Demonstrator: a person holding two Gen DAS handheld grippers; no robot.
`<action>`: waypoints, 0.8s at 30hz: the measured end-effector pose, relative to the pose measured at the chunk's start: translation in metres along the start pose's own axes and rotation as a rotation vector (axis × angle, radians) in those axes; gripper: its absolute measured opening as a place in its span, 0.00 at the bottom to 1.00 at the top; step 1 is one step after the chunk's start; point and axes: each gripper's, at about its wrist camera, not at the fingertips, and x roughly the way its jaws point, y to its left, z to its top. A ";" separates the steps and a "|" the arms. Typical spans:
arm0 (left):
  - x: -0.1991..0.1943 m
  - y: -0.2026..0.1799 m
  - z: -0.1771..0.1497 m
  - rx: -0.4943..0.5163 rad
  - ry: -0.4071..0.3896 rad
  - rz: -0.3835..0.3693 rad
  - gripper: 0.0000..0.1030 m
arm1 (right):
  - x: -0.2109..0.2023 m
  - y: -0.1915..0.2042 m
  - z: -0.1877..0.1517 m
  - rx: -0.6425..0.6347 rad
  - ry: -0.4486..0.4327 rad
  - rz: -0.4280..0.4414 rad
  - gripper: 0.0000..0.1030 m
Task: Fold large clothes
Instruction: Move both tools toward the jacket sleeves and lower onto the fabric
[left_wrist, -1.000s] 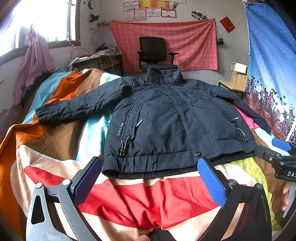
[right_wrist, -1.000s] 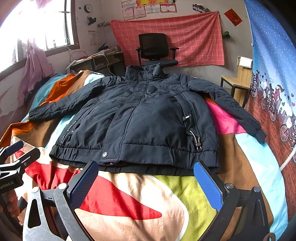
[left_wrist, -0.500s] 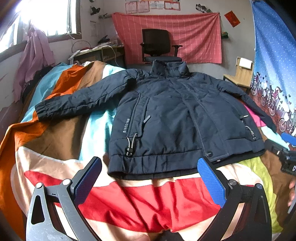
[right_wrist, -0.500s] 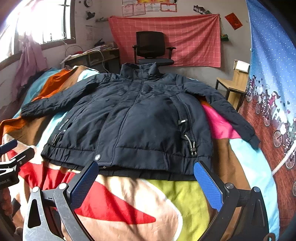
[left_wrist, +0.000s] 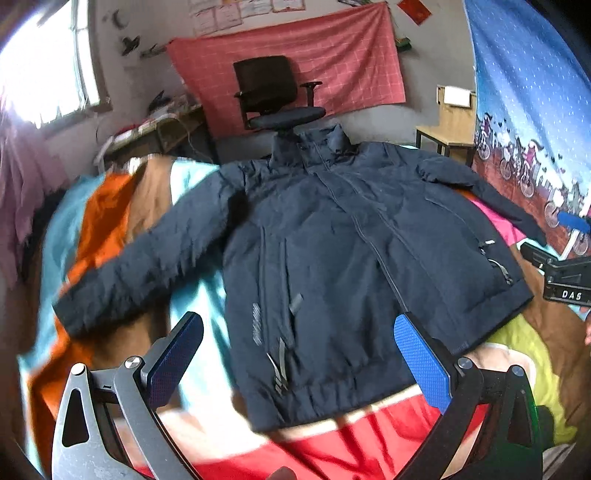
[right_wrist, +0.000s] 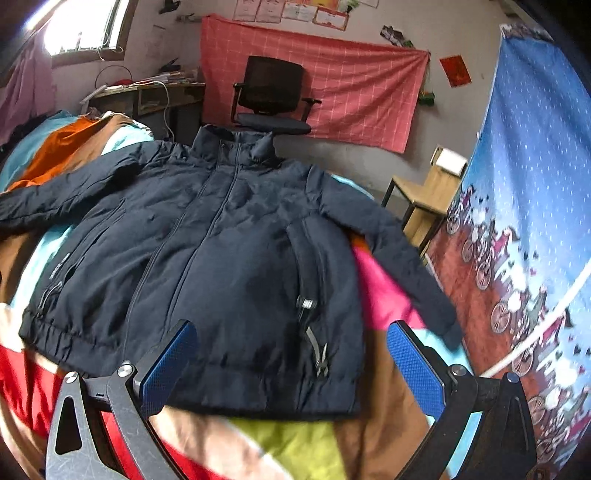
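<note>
A dark navy padded jacket (left_wrist: 332, 251) lies flat and face up on a colourful bedspread (left_wrist: 332, 443), collar away from me, both sleeves spread out. My left gripper (left_wrist: 299, 362) hovers open above the jacket's left hem, nothing between its blue pads. In the right wrist view the same jacket (right_wrist: 221, 258) fills the middle, and my right gripper (right_wrist: 291, 365) is open over its right hem near the pocket zip. The right gripper (left_wrist: 565, 269) also shows at the right edge of the left wrist view, beside the jacket's right sleeve.
A black office chair (right_wrist: 273, 99) stands past the bed in front of a red checked cloth (right_wrist: 351, 85). A wooden stool (right_wrist: 424, 195) sits at the right by a blue patterned curtain (right_wrist: 535, 184). A cluttered desk (left_wrist: 159, 125) and window are at left.
Both grippers moved forward over the jacket's hem, which now lies between their fingers in view. The left view tilted to the left; the right view swung right. The jacket has not moved.
</note>
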 end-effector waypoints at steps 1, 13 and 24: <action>0.000 0.000 0.009 0.029 -0.017 0.022 0.98 | 0.004 -0.003 0.005 -0.005 0.002 -0.003 1.00; 0.086 -0.021 0.111 0.071 -0.016 0.134 0.98 | 0.076 -0.059 0.061 -0.091 -0.005 0.048 1.00; 0.192 -0.061 0.193 0.006 0.064 0.003 0.98 | 0.102 -0.133 0.098 0.021 0.116 0.182 1.00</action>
